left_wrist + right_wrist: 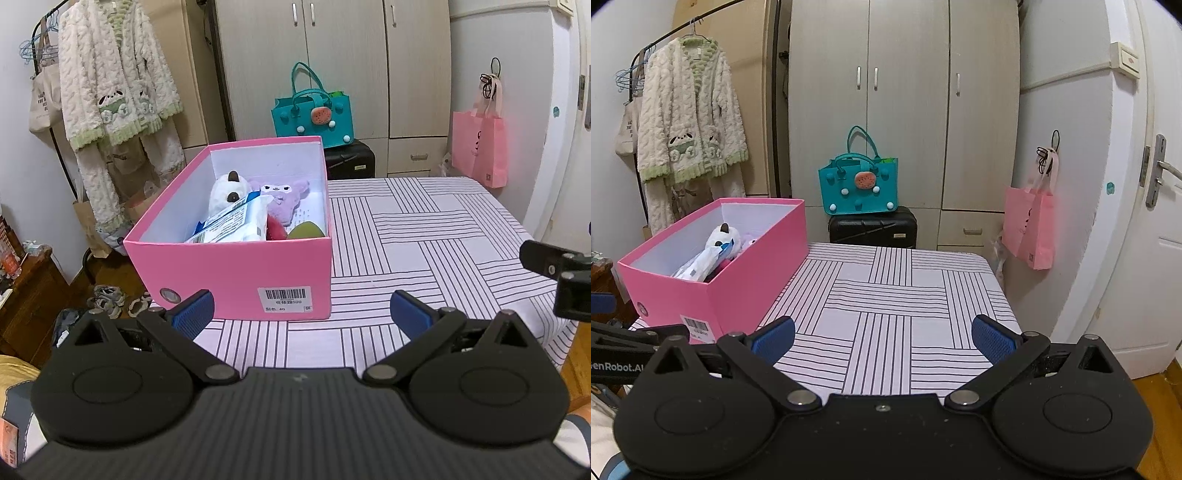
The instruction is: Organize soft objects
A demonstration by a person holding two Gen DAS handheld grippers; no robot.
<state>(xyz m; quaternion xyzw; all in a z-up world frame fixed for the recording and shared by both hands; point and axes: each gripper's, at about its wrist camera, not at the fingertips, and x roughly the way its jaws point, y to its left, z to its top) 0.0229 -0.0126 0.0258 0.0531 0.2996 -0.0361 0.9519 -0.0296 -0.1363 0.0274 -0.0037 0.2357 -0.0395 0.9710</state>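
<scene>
A pink box (229,273) stands open on the striped table (424,236). Inside lie a white plush (225,192), a purple plush (282,201), a blue-and-white wipes pack (236,221), a red soft item (275,229) and a green one (306,230). My left gripper (301,314) is open just in front of the box, holding nothing. In the right wrist view the pink box (738,288) sits at the left, with the white plush (724,238) and wipes pack (700,264) showing inside. My right gripper (882,339) is open over the bare tablecloth, to the right of the box.
Behind the table a teal bag (858,184) sits on a black suitcase (873,227) before a wardrobe (905,92). A pink bag (1028,225) hangs on the right wall. A fluffy robe (114,77) hangs on a rack at left. Shoes (107,297) lie on the floor.
</scene>
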